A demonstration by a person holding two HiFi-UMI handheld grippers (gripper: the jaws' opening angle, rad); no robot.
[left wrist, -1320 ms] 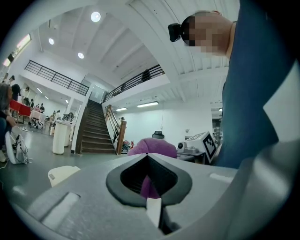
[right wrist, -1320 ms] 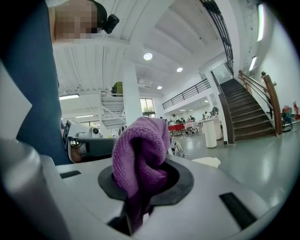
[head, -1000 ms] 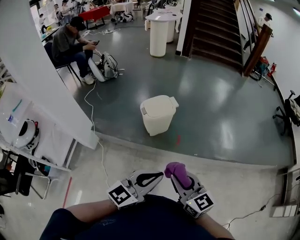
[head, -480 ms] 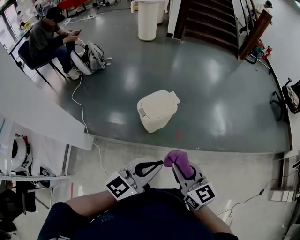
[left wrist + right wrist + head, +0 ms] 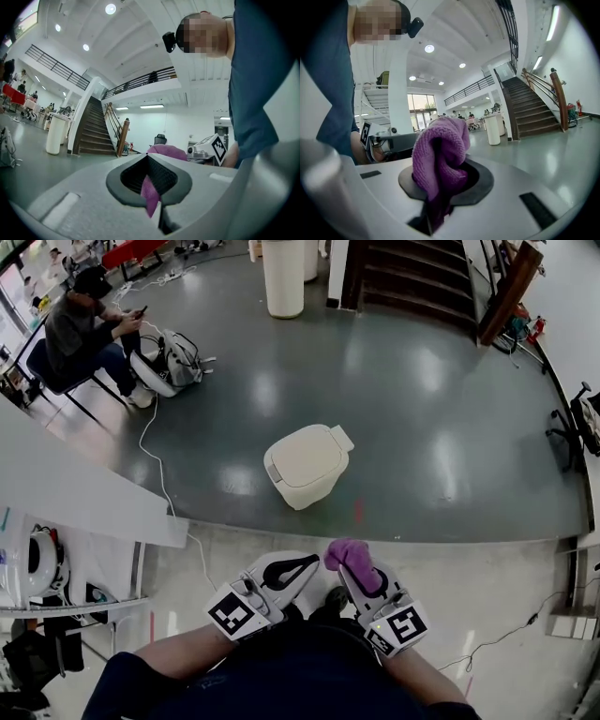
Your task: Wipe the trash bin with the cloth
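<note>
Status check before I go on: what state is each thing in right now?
bin: upright on the floor, lid closed, apart from both grippers.
cloth: bunched, sticking up out of the jaws that clamp it.
right gripper: shut on the cloth.
left gripper: shut, jaws together.

floor to trash bin (image 5: 307,463): open | cable (image 5: 153,472): left side

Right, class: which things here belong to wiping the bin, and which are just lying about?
Job: cream lidded plastic trash bin; purple knitted cloth; right gripper holding it.
Lying about: grey backpack; tall white cylindrical bin; dark staircase.
</note>
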